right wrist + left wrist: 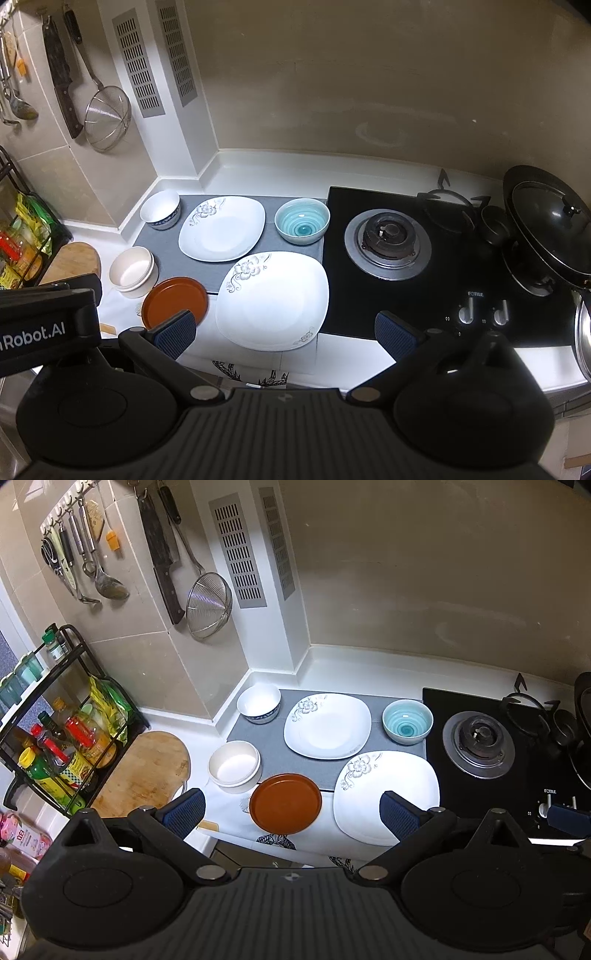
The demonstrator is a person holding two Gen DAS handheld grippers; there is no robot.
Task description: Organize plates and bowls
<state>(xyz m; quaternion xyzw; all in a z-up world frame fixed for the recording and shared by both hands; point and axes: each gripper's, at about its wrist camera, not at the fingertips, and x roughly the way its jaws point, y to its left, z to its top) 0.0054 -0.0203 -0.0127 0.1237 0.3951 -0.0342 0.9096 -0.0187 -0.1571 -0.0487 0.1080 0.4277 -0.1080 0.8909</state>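
Both tongs, left [291, 808] and right [286, 330], gape empty above the worktop [258, 166]. Advise stacking the near floral plate [273, 301] squarely (rim grip) onto the far floral plate [223, 229].

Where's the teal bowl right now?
The teal bowl sits at the right end of the grey mat, just left of the black hob and right of the far floral plate.

1. I see a mat [258, 746] on the counter [369, 664], left of the stove [480, 746].
2. On the mat's back row, left to right: a bowl [258, 703], a plate [327, 725], a second bowl [407, 721].
3. In front, left to right: a third bowl [234, 766], a round plate [285, 803], a second square plate [386, 797].
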